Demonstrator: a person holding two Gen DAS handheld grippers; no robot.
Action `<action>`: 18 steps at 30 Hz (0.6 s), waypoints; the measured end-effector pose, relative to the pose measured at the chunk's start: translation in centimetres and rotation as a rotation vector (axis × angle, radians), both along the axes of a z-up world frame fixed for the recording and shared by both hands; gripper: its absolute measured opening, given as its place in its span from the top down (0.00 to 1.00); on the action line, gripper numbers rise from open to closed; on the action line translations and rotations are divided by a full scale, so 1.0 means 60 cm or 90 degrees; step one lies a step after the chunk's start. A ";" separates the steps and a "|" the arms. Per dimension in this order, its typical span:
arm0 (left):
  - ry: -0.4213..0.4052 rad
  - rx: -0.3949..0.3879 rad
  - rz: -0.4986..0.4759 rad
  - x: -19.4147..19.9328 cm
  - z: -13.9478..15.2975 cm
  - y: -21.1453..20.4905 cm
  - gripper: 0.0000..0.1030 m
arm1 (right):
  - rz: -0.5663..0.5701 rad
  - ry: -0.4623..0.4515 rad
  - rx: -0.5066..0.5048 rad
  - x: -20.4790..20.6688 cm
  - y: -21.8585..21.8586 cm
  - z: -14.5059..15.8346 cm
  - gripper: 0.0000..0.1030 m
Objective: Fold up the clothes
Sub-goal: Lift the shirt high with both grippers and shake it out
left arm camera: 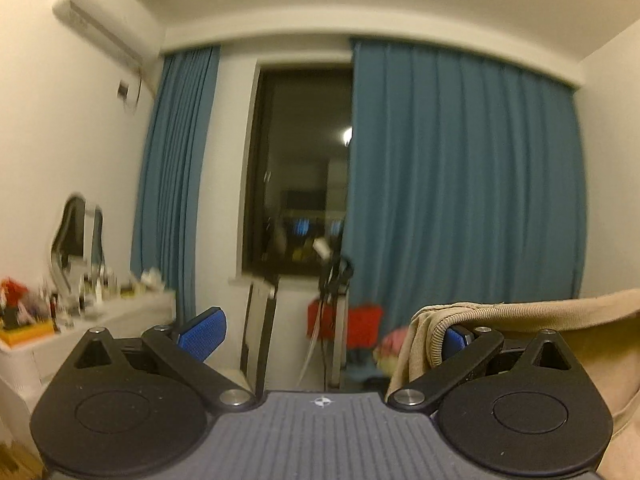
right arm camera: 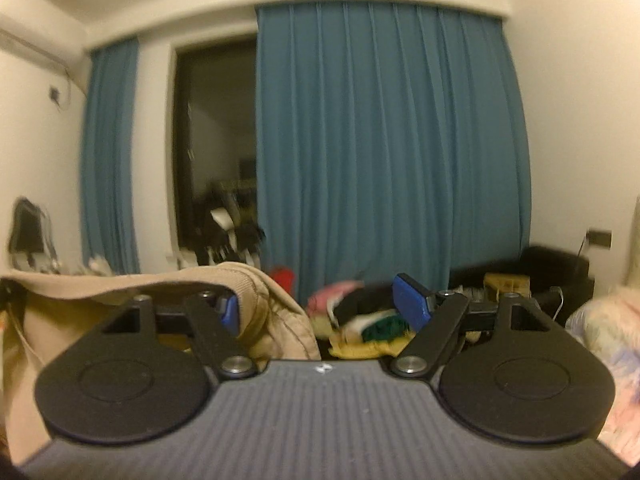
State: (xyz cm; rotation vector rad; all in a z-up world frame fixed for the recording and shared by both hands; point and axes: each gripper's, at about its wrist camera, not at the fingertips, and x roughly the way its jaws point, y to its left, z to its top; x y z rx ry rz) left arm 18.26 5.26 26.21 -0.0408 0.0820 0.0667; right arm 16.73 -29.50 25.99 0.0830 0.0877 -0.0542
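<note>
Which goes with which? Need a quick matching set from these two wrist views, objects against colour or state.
Column 1:
1. curtain
2. garment
3. window
4. air conditioner

Column 2:
a. beige, draped over one finger of each gripper
b. white, high on the wall
c. blue, hanging
d. dark, uncovered

Pairs: 1-c, 2-a, 3-d, 4-b

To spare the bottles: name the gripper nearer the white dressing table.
Left. The left gripper has the white dressing table close on its left; the right gripper lies beyond the beige garment.
</note>
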 end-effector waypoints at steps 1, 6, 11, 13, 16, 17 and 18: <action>0.011 -0.008 0.010 0.051 -0.015 0.000 0.00 | -0.002 0.012 0.000 0.046 0.001 -0.015 0.25; 0.049 -0.012 0.054 0.285 -0.135 -0.022 0.00 | -0.021 0.034 -0.009 0.275 -0.008 -0.122 0.26; 0.172 0.002 0.035 0.554 -0.328 -0.029 0.00 | -0.022 0.134 0.008 0.504 -0.033 -0.303 0.27; 0.228 0.014 0.028 0.625 -0.410 -0.030 0.00 | -0.020 0.189 0.023 0.566 -0.041 -0.387 0.27; 0.326 0.030 0.009 0.700 -0.527 -0.032 0.00 | -0.017 0.264 0.024 0.639 -0.042 -0.489 0.27; 0.358 0.040 0.000 0.714 -0.560 -0.034 0.00 | -0.012 0.289 0.023 0.659 -0.041 -0.517 0.27; 0.389 0.049 -0.010 0.728 -0.593 -0.036 0.00 | -0.003 0.316 0.020 0.675 -0.040 -0.536 0.27</action>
